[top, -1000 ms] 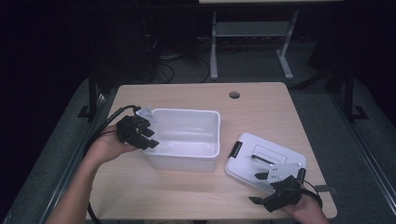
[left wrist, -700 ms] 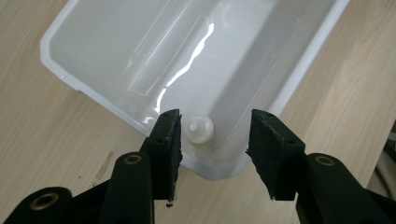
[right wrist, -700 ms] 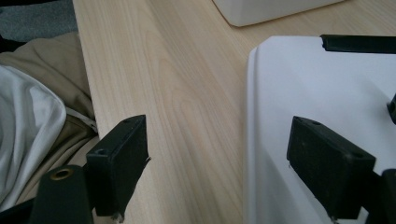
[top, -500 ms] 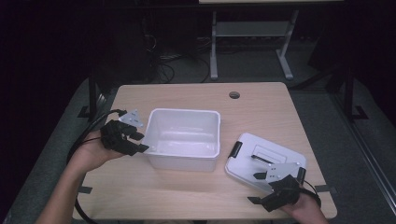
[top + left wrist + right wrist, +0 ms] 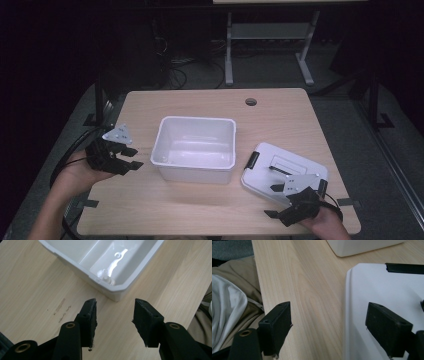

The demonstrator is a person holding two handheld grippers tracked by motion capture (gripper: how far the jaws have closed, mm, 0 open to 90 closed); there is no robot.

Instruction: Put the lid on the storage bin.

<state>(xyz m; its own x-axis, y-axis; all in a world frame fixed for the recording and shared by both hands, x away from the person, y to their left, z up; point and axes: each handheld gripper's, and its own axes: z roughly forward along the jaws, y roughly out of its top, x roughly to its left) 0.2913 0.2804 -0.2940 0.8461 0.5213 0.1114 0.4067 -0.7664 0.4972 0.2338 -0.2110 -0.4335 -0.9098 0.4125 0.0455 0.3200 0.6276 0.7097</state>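
Left gripper (image 5: 131,158): held above the wooden table (image 5: 200,215), to the left of the white bin (image 5: 195,150). Its jaws stand partly open with nothing between them; bare tabletop shows in the gap. In the left gripper view the left gripper (image 5: 115,312) points at a corner of the white bin (image 5: 110,287), which lies just ahead of the jaw tips and clear of them, not touching. The bin stands upright on the table, open side up.

Right gripper (image 5: 274,201): at the near edge of the white lid (image 5: 282,167), which lies flat on the table, to the right of the bin and apart from it. In the right gripper view the right gripper (image 5: 328,318) has its jaws wide apart, gripping nothing. One jaw stands over the bare table; the other over the lid (image 5: 374,290). The lid's edge runs between them. Whether that jaw touches the lid cannot be told.
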